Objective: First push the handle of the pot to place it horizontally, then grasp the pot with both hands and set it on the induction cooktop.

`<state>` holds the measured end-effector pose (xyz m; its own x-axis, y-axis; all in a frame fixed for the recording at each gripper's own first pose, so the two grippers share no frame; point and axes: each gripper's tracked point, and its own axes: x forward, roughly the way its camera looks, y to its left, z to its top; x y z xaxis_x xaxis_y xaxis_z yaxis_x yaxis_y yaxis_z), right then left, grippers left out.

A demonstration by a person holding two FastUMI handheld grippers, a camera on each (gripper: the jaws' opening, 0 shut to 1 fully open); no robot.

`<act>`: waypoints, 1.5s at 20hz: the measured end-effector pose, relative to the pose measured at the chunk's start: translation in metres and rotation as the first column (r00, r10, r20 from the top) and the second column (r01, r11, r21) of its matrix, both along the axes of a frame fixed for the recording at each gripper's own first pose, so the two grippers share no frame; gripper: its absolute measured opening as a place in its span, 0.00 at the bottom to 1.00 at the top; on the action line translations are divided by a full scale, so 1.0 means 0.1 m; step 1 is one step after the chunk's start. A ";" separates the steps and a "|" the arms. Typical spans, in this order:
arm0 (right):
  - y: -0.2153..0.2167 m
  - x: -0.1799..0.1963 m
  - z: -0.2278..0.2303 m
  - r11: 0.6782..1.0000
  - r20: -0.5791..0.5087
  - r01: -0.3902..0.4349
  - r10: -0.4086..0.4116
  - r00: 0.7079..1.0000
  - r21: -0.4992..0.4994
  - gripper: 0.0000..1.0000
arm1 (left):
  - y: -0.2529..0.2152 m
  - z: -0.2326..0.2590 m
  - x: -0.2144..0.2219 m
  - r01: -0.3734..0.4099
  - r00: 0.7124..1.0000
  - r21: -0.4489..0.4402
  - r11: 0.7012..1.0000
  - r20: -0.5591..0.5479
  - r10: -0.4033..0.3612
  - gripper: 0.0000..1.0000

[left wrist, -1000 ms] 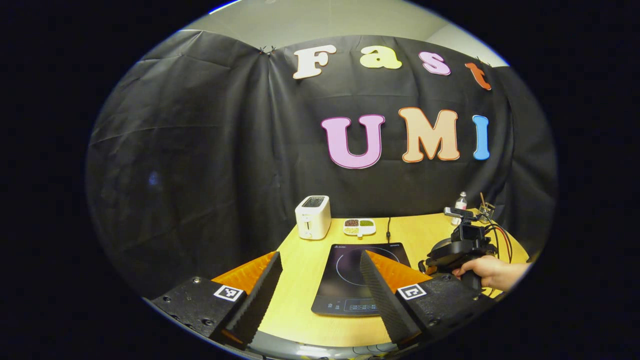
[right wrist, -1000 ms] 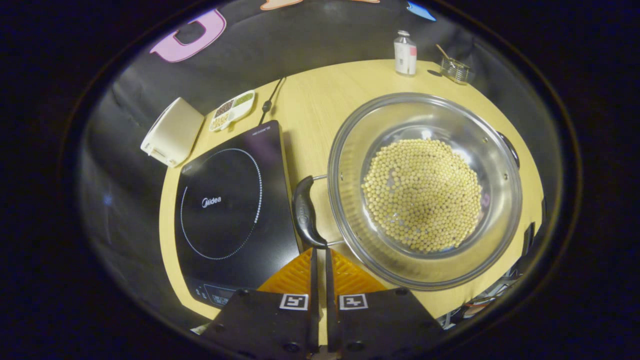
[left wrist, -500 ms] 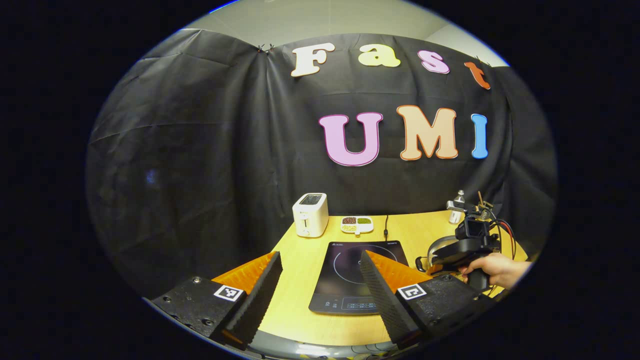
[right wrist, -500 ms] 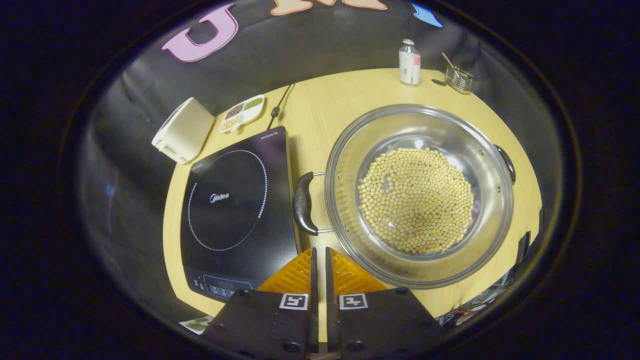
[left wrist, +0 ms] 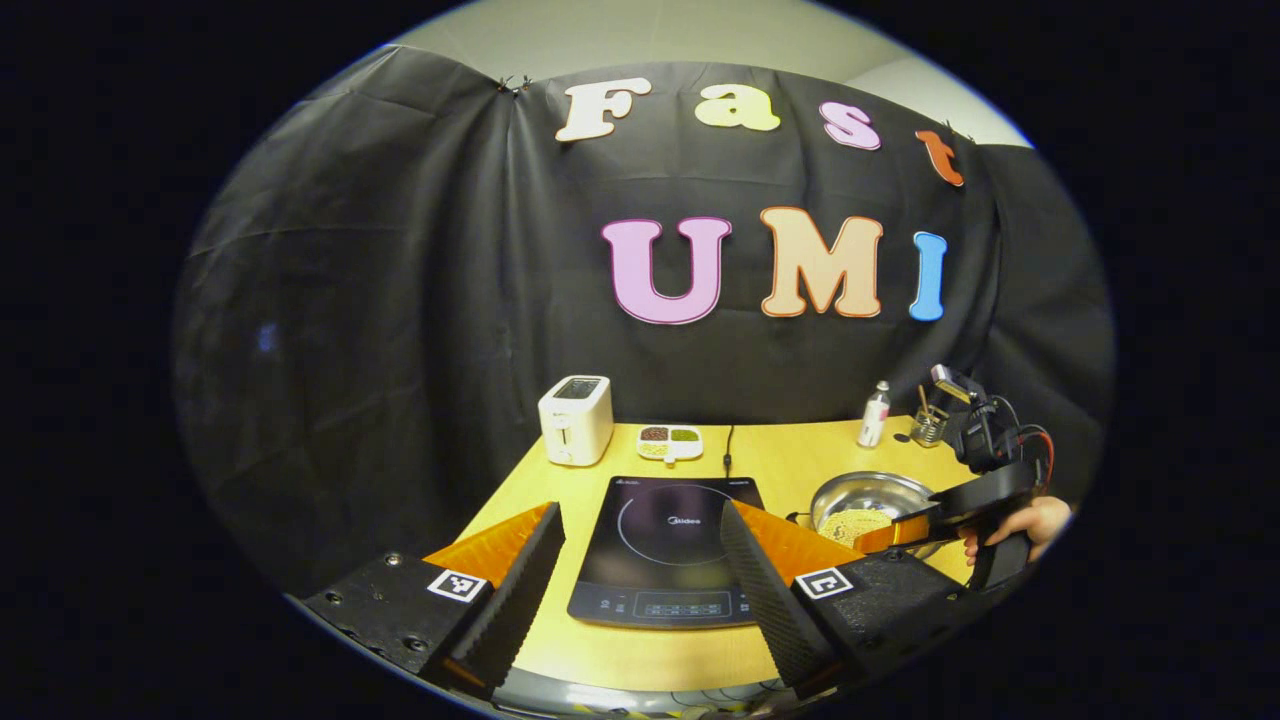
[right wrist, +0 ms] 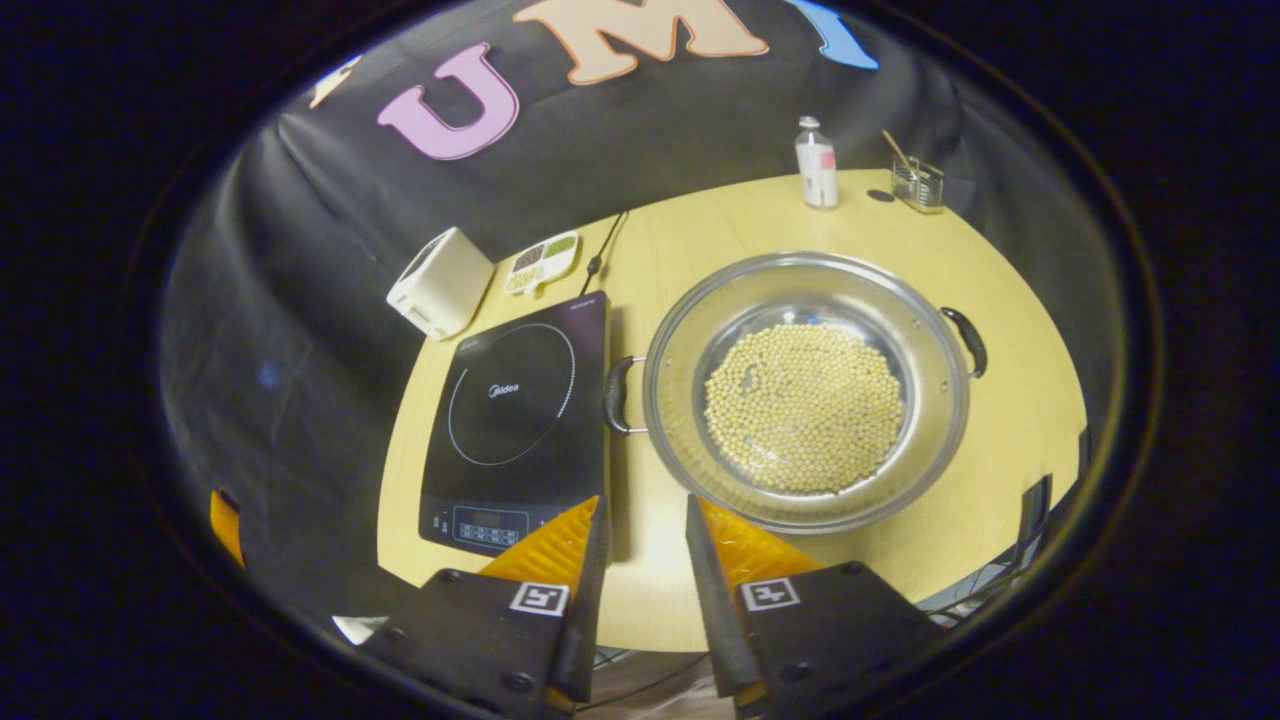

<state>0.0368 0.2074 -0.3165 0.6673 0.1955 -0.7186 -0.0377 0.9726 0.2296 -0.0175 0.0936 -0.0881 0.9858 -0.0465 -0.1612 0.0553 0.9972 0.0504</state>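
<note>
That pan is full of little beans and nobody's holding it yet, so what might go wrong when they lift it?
The pot is wide, shallow and loaded with loose beans; uneven lifting could spill them. Its handles are thin, so an open claw may slip. The cooktop sits very close, so the pot could bump it.

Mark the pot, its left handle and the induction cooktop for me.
pot (right wrist: 930,375): right gripper view, on the bare steel inner wall right of the beans.
left handle (right wrist: 612,396): right gripper view, on the black grip beside the cooktop.
induction cooktop (right wrist: 510,405): right gripper view, on the glass inside the ring.
</note>
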 end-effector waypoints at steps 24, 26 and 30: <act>-2.47 0.82 0.22 0.986 0.013 0.157 -0.156 0.988 -0.063 0.94 | -1.67 -0.99 1.09 0.082 0.924 -0.208 0.975 -0.350 -0.152 0.96; -2.63 0.98 0.13 0.988 -0.020 0.142 -0.143 0.989 -0.061 0.98 | -1.81 -1.18 1.22 0.077 0.909 -0.195 0.978 -0.390 -0.149 0.96; -2.78 1.23 -0.10 0.995 -0.113 0.096 -0.099 0.989 -0.031 0.94 | -2.05 -1.60 1.41 0.068 0.861 -0.190 0.979 -0.485 -0.154 0.97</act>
<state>0.1599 -0.0702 -0.3269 0.5957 0.1144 -0.7950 0.0823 0.9759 0.2021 0.1237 -0.1115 -0.2481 0.7640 -0.2183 -0.6072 0.1407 0.9747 -0.1735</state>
